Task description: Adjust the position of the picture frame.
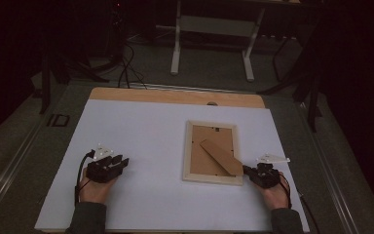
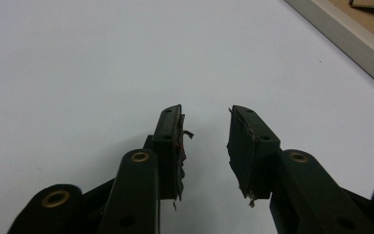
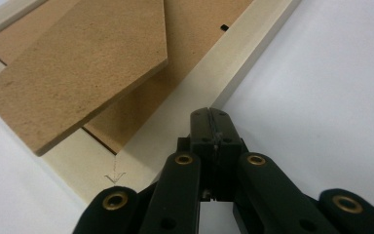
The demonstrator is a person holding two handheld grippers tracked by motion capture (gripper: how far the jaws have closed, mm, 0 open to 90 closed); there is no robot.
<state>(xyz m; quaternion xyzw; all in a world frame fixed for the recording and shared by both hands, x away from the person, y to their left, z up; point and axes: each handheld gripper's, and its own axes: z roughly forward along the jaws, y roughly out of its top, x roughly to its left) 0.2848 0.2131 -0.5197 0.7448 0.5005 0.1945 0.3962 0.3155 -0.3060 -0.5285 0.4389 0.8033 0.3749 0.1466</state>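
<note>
White surface [image 1: 141,146] fills mid frame in high view, wood strip along its far edge. Picture frame [image 1: 190,156] lies face-down right of centre, pale wood border, brown backing bd up, stand flap [image 1: 221,157] angled toward lower right corner. Left hand [image 1: 93,189] at lower left, forearm in from bottom edge, palm low on surface, left gripper [image 1: 119,163] pointing up-right, well apart from frame. Its jaws apart, nothing btwn them; worn pads [image 2: 241,146]. Right hand [image 1: 272,192] lower right, right gripper [image 1: 247,170] aimed left at frame's lower right corner. In right gripper view, jaws together, tip over frame's border; touching or not, can't tell.
</note>
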